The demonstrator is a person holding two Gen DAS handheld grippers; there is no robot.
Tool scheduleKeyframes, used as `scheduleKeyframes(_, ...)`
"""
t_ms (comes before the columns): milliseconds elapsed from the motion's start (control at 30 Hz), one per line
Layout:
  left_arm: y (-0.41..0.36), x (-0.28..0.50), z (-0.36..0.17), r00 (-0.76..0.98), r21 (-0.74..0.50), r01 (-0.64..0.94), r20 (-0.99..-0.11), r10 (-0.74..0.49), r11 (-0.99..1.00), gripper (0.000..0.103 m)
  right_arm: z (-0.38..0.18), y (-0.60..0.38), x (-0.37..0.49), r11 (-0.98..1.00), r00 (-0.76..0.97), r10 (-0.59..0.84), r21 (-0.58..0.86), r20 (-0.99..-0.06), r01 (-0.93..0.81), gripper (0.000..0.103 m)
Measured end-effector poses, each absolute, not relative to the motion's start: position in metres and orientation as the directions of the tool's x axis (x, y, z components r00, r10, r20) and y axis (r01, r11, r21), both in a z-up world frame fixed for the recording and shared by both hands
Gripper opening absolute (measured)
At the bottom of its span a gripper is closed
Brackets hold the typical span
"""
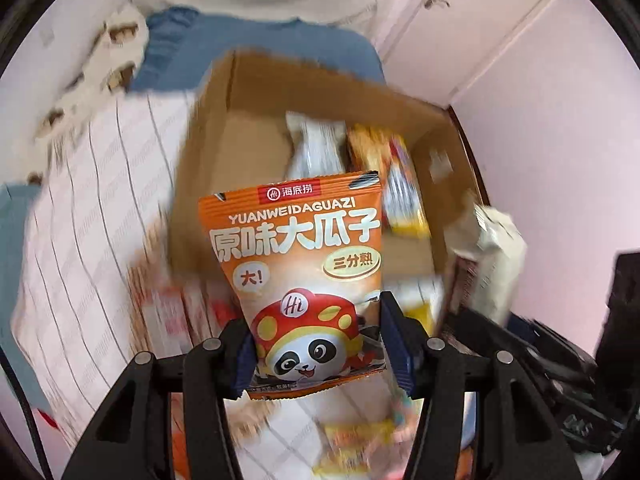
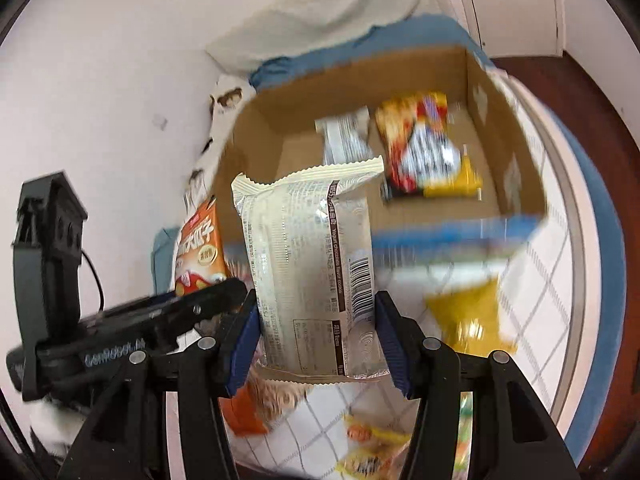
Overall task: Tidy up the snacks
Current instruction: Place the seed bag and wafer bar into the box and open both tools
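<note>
Left tongs (image 1: 316, 344), blue pads clenched on orange sunflower-seed packet (image 1: 300, 276), held upright above near edge of cardboard box (image 1: 208, 152). Right tongs (image 2: 316, 336), likewise clamped on cream cookie packet (image 2: 308, 264), barcode side facing camera, raised before same box. Inside box: silver-white packet (image 2: 344, 140) and red-yellow packet (image 2: 424, 148), side by side on floor of box. Loose yellow snack packets (image 2: 372, 448) blurred on checked bedspread (image 2: 532, 280) below. Blue pillow (image 1: 248, 48) behind box.
</note>
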State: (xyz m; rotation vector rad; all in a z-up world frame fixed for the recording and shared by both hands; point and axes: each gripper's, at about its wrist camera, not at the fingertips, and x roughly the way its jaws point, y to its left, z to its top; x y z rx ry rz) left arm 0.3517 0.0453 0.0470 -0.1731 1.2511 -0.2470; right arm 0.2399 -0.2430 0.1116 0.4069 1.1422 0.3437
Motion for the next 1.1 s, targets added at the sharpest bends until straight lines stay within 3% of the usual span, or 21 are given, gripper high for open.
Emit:
scheduleKeyframes(133,0.043,0.423,0.038,0.280,-0.198,0.084,-0.936,-0.214,0.977,0.052,0.115,-0.238,0.302,0.890,0.388,0.433,0.454,-0.813,-0.041,0.058)
scheduleKeyframes(400,0.034,0.518,-0.018,0.132,-0.064,0.120,-0.988,-0.080,0.991,0.052,0.055,-0.209,0.379,0.919,0.237,0.385,0.393,-0.892,-0.012,0.058)
scheduleKeyframes(767,0.018,0.553,-0.061,0.041,0.001,0.135,-0.999,-0.004,0.991,0.054,-0.002,-0.193,0.403,0.913,0.096,0.405,0.409,-0.909,0.016,0.059)
scheduleKeyframes(800,0.019,0.555,-0.064,0.032,0.006,0.133,-0.999,0.002,0.991,0.054,-0.008,-0.192,0.405,0.910,0.070,0.411,0.414,-0.909,0.025,0.061)
scheduleKeyframes(900,0.023,0.560,-0.070,0.014,-0.027,0.100,-1.000,-0.028,0.995,0.063,-0.016,-0.190,0.407,0.911,0.031,0.408,0.409,-0.913,0.050,0.097)
scheduleKeyframes(967,0.021,0.561,-0.071,0.010,-0.055,0.101,-0.998,-0.056,0.993,0.073,-0.014,-0.189,0.409,0.912,0.039,0.404,0.406,-0.914,0.060,0.098)
scheduleKeyframes(1100,0.015,0.557,-0.067,0.020,-0.034,0.117,-0.999,-0.036,0.993,0.074,-0.002,-0.186,0.407,0.929,0.060,0.366,0.368,-0.929,0.044,0.098)
